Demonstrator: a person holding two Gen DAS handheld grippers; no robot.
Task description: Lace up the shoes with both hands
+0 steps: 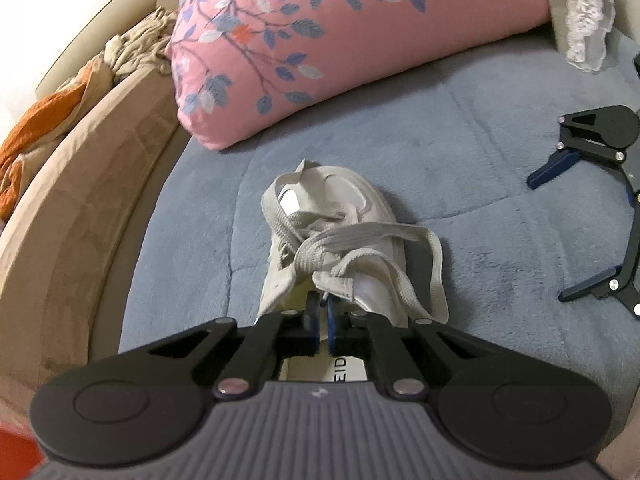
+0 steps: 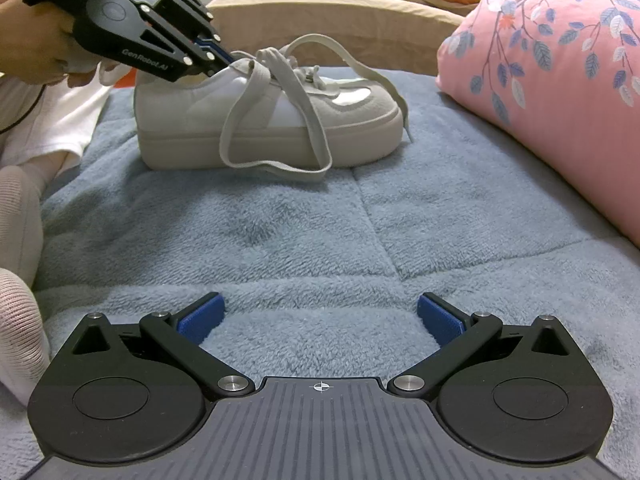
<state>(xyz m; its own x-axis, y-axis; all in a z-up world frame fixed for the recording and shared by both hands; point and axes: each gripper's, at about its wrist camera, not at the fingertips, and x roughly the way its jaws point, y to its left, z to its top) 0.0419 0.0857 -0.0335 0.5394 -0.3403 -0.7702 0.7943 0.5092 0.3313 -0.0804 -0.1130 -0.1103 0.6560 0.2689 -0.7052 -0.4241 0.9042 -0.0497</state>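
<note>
We have the shoe (image 2: 268, 120) sitting upright on the blue blanket (image 2: 360, 232), toe pointing toward the pink floral pillow (image 2: 560, 92). Left gripper (image 1: 321, 312) is at the heel end, jaws pressed nearly together on something at the collar or tongue edge; from the left wrist view we can't tell whether that's a lace end or just fabric. Right gripper (image 2: 318, 320) sits low over the blanket, well apart from the shoe, jaws spread wide and holding nothing. The grey lace (image 2: 280, 92) is crossed loosely over the tongue, with one long loop draped down the side onto the blanket and another arcing over the toe. We read this as mid-tie: left anchoring, right free. Next move likely calls for right to close in and pinch the hanging loop, then pull against left without dragging the shoe.
</note>
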